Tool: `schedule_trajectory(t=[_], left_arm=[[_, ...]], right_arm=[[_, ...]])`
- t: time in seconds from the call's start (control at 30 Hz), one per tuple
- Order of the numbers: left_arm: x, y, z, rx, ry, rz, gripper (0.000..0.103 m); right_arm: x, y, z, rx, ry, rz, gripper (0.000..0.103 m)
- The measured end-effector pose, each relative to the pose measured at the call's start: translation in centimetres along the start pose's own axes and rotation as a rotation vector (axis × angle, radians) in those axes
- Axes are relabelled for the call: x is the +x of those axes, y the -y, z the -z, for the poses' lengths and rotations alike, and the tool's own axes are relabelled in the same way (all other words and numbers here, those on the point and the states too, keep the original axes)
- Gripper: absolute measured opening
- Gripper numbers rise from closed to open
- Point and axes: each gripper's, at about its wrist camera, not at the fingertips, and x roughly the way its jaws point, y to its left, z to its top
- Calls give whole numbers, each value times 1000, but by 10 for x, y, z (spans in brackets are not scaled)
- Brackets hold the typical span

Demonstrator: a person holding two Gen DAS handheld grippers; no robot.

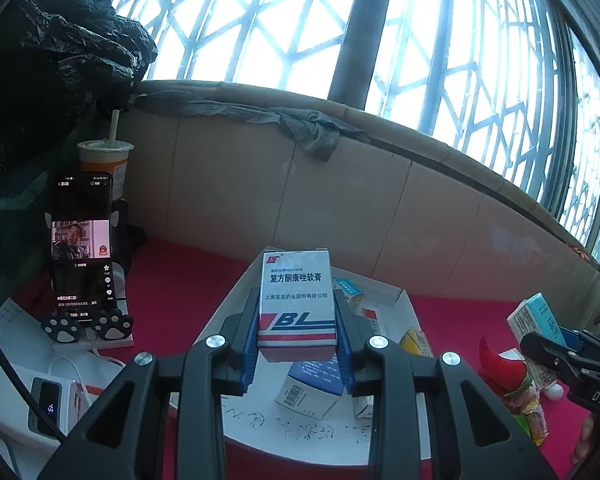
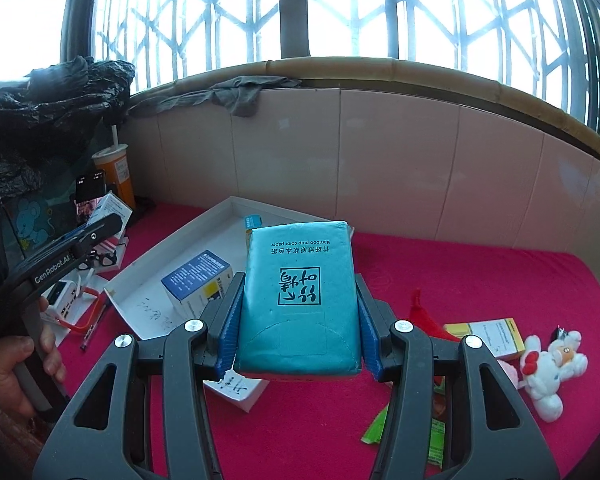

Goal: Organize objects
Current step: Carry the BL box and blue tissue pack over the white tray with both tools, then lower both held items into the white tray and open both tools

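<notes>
Over the white tray (image 1: 404, 300), gripping a small stiff medicine box (image 1: 296, 300) between the left fingers (image 1: 249, 344), holding its flat sides. Squeezing a soft, light tissue pack (image 2: 300, 292) between the right fingers (image 2: 229, 332), also above the tray.

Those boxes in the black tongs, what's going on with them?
A person is tidying small things on a red cloth, with tongs in each hand. The left tongs grip a white medicine box with a red and blue stripe. The right tongs grip a teal tissue pack. Both are held up near the shallow white cardboard tray, where a few boxes already lie.
</notes>
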Motion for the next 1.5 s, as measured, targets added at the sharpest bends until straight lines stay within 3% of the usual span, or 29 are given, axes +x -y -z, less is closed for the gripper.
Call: schedule_trajectory(t=[0.4,0.63,0.87,0.9,0.93,0.97,1.0,1.03,1.07,1.3,1.5], left_arm=[[82,25,-34,90,-104,10,32],[127,35,-41,157,-178,-41,32],[132,43,-31,182,-191,-17,34],[133,42,-31,172,-190,-17,37],[132,41,-31,163,-183,-18,52],[130,40,-32,150,-170,-25,75],[128,40,-35,143,-158,-34,89],[124,39,-37,135,-137,-43,103],[118,39,-39,128,-113,-46,103],[81,47,-56,67,-21,-45,103],[24,58,-50,2,60,24,103]], right_arm=[[66,-44,-4,5,-126,-95,49],[107,-52,-15,30,-160,-68,49],[136,-53,-18,45,-180,-44,50],[138,-54,-18,45,-184,-49,50],[139,-54,-17,45,-186,-57,51],[141,-56,-15,43,-190,-77,55],[141,-57,-14,38,-192,-82,62],[141,-57,-12,35,-189,-79,80],[138,-57,-11,36,-180,-78,87],[110,-57,-10,16,-105,-84,87],[72,-44,0,34,-63,-88,88]])
